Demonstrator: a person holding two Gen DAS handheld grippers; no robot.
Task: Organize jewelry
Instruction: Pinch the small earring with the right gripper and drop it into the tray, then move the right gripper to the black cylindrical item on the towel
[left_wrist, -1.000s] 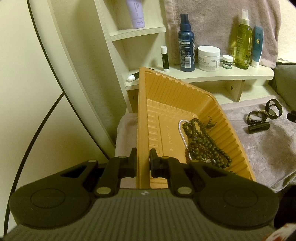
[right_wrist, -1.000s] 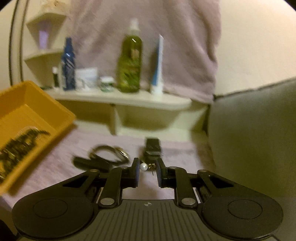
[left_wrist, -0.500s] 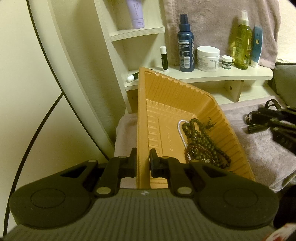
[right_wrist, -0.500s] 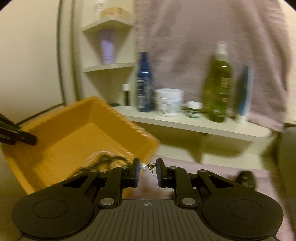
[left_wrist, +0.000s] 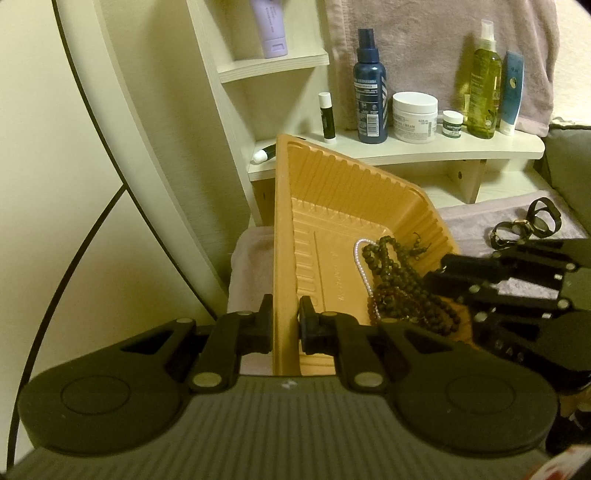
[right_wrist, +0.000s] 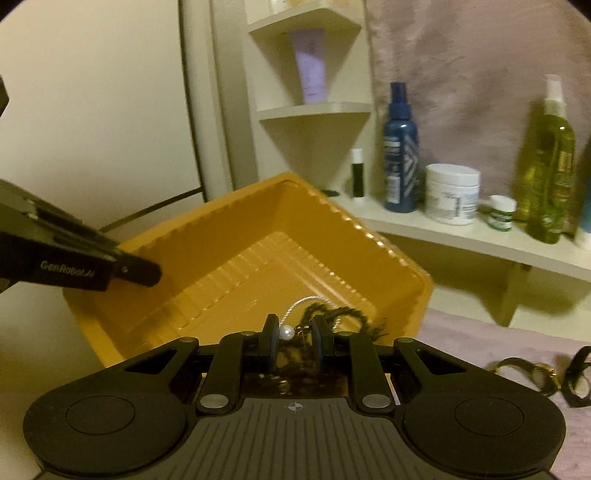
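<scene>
My left gripper (left_wrist: 286, 319) is shut on the left rim of the orange tray (left_wrist: 284, 236) and holds it tilted. Dark bead necklaces (left_wrist: 399, 280) and a white pearl strand (left_wrist: 360, 258) lie in the tray's low right side. My right gripper (right_wrist: 294, 334) is over the tray's near corner, shut on a pearl earring (right_wrist: 286, 332) with its gold post across the gap. The right gripper also shows in the left wrist view (left_wrist: 439, 275), above the beads. The tray (right_wrist: 258, 236) fills the middle of the right wrist view.
Dark bracelets and a watch (left_wrist: 532, 221) lie on the mauve towel (left_wrist: 517, 288) right of the tray. A shelf (left_wrist: 443, 151) behind holds a blue spray bottle (left_wrist: 369, 96), a white jar (left_wrist: 414, 116), a green bottle (left_wrist: 482, 85) and tubes. A grey cushion (left_wrist: 570, 162) is far right.
My right gripper has swung left from the towel to over the tray, carrying the pearl earring. The left gripper and the tray have stayed put.
</scene>
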